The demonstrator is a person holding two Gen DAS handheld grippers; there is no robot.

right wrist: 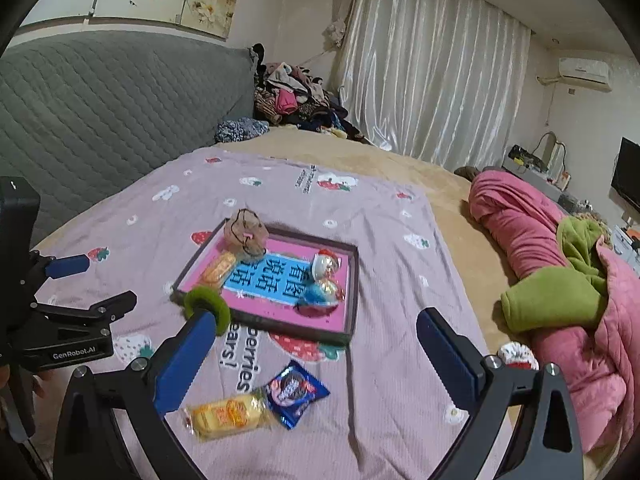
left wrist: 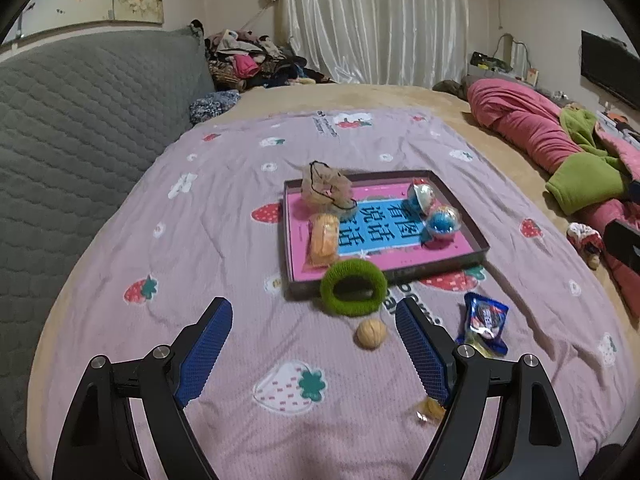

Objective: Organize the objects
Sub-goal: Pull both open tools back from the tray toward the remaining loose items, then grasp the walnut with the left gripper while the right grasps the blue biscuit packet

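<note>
- Left wrist view: your left gripper (left wrist: 314, 326) is wide open and empty. The green ring (left wrist: 353, 288) leans on the tray's (left wrist: 464, 256) near edge; it looks soft and light, so pinch across its band.
- Right wrist view: your right gripper (right wrist: 316, 338) is wide open and empty. The yellow snack pack (right wrist: 226, 416) lies beside the blue packet (right wrist: 296, 394) near the bed's front edge; it looks crinkly and crushable, so grip mid-length gently.

On the bed lies 1 shallow tray (left wrist: 476, 258) with a pink and blue printed bottom. Inside it are 2 clear capsule balls (left wrist: 421, 196) with blue inside, 1 orange wrapped snack (left wrist: 322, 240) and 1 beige mesh pouch (left wrist: 325, 186). Leaning on the tray's near rim is 1 green fuzzy ring (left wrist: 353, 289). On the strawberry sheet (left wrist: 192, 248) sit 1 walnut (left wrist: 371, 333), 1 blue snack packet (left wrist: 486, 322) and 1 yellow wrapped cake (right wrist: 228, 416). 2 grippers are in view.
</note>
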